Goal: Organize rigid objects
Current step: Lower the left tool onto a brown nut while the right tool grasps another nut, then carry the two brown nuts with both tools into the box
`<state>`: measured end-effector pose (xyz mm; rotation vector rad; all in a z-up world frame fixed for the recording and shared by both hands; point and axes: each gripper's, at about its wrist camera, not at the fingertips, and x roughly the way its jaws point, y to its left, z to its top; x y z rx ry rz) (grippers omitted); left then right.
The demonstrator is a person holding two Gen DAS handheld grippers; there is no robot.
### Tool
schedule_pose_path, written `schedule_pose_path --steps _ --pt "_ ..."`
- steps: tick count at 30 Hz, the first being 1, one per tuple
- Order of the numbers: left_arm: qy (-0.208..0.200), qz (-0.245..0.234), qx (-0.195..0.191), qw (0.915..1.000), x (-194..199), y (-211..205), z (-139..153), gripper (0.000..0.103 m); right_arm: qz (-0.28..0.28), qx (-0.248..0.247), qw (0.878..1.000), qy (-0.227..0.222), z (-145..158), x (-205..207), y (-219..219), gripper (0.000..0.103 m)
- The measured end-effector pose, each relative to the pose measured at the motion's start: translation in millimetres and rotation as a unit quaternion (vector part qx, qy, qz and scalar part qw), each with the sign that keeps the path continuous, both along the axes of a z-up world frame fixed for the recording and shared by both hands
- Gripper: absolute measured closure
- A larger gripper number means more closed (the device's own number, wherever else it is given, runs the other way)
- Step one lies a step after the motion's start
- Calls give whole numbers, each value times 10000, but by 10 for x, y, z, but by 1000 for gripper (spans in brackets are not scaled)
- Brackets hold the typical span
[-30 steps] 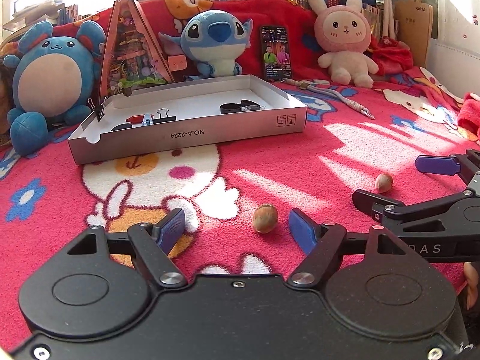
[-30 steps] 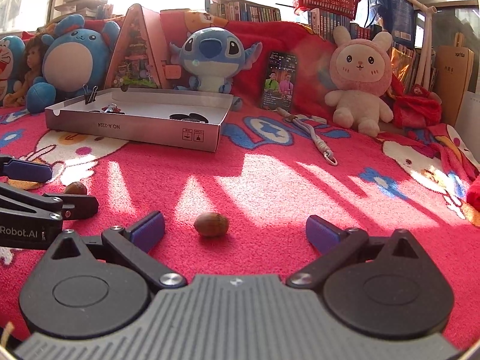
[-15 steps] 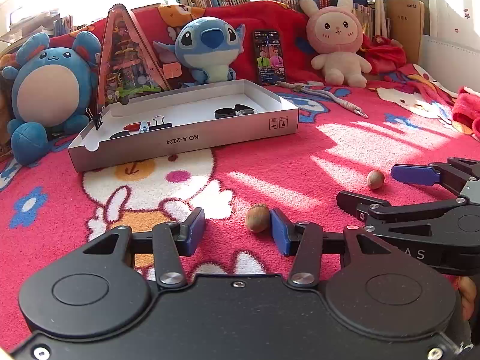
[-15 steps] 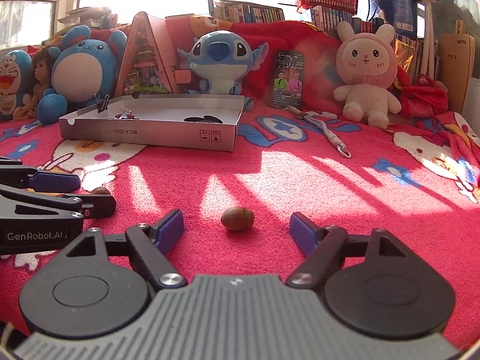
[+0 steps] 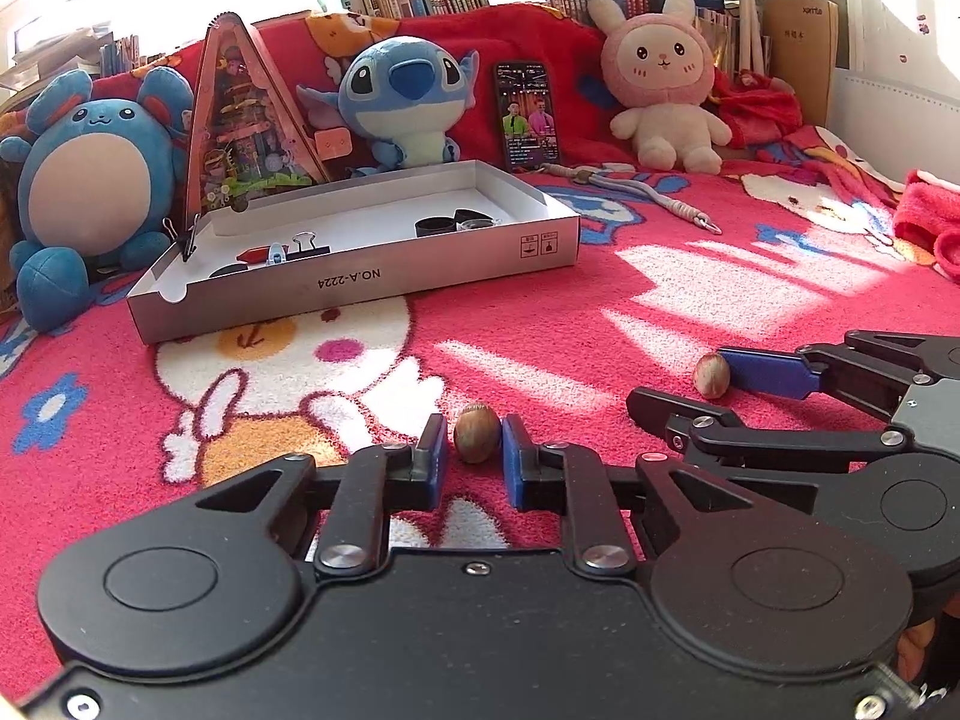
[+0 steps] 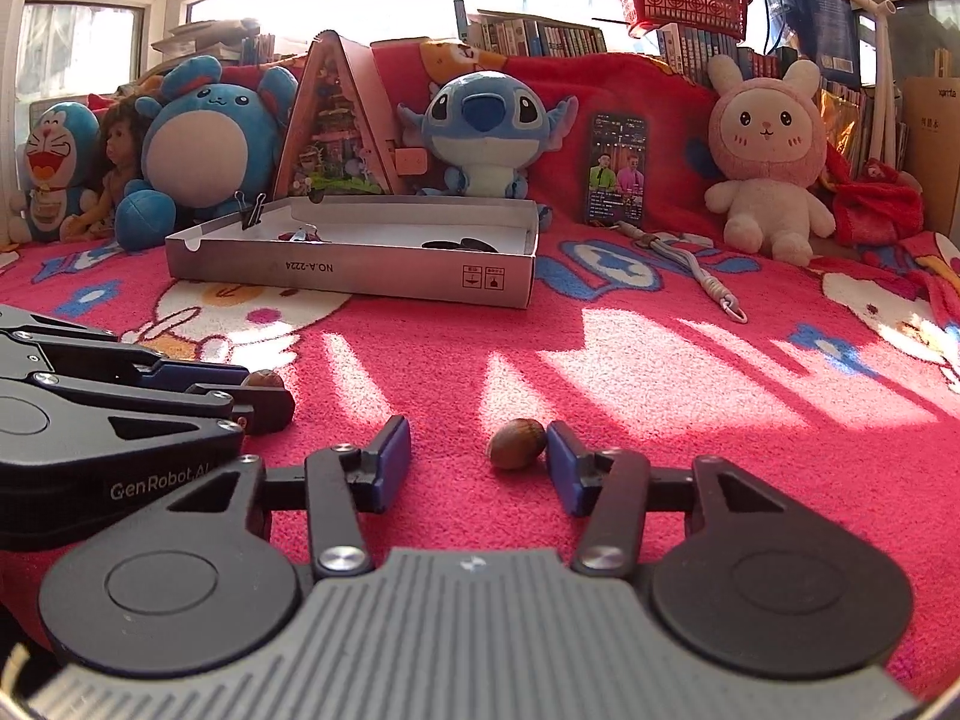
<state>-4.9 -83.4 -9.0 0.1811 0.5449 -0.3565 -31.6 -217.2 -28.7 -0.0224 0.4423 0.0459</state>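
Observation:
Two brown nuts lie on the red blanket. My left gripper (image 5: 475, 441) has its blue pads closed against one nut (image 5: 477, 432); that nut also shows partly hidden in the right wrist view (image 6: 262, 380). My right gripper (image 6: 478, 459) is partly closed around the other nut (image 6: 516, 443), whose right side touches the right pad while a gap remains on the left; it also shows in the left wrist view (image 5: 711, 375). A shallow white cardboard box (image 5: 360, 285) with binder clips and black rings stands beyond, also in the right wrist view (image 6: 360, 270).
Plush toys line the back: blue round one (image 5: 90, 180), Stitch (image 5: 408, 96), pink bunny (image 5: 660, 96). A triangular diorama (image 5: 246, 120), a phone (image 5: 528, 117) and a lanyard (image 5: 654, 198) lie near the box. A red cloth (image 5: 930, 228) is at right.
Both grippers have narrowed. The left jaws closed onto their nut. The right jaws closed partway, the right pad reaching its nut. Both cameras moved slightly forward.

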Motion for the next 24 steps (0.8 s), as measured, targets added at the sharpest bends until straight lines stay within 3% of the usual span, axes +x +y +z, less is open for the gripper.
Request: schedule_pose_path --steps 8,24 --pt "41 10 -72 10000 7 16 7 86 162 60 9998 -21 18 -21 95 79" --pt "266 88 -356 9990 78 129 85 87 282 495 9983 118 78 53 108 83"
